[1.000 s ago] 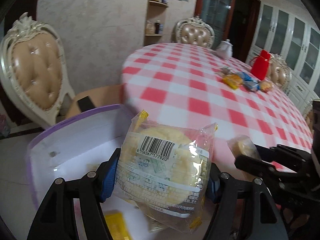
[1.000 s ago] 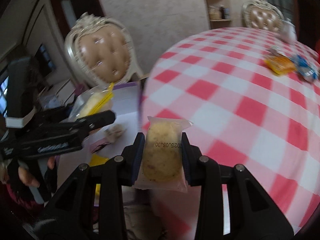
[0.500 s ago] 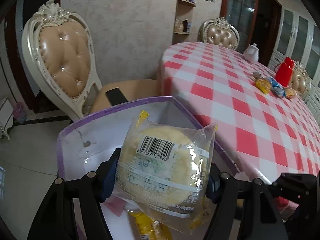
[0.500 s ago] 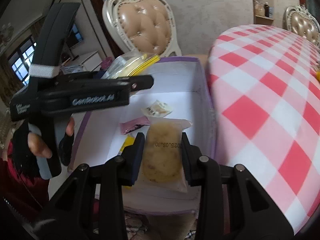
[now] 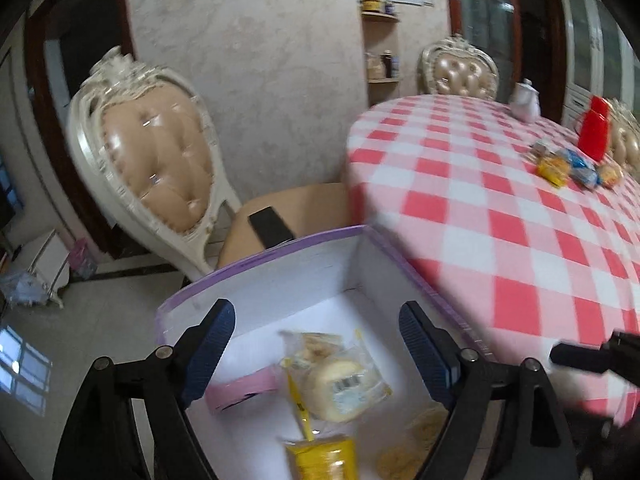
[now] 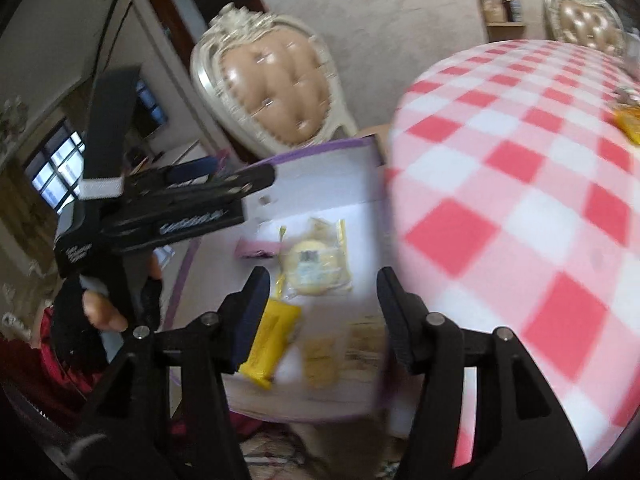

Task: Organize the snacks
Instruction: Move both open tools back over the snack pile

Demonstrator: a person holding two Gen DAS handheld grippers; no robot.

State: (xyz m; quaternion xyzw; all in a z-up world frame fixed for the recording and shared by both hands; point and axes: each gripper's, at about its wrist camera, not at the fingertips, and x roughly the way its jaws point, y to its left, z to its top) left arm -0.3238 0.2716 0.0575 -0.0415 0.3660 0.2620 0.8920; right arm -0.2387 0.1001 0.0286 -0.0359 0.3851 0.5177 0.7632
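Left hand-held gripper: jaws spread wide, grasping nothing, poised above the white purple-rimmed cardboard box.
Right hand-held gripper: likewise released and vacant, above the same box.
Box contents: clear-wrapped round yellow cake with barcode label, flat on the floor of the box; yellow foil packet; pink wrapped bar; pale biscuit packs, blurred.
Step, as judged: lift both grippers straight up, clear of the box walls, before swinging toward the worktop.
Red-and-white checked worktop, just beside the box.
Far side: remaining yellow and blue snack packets, near a red jug.
Obstruction: cream tufted chair behind the box.
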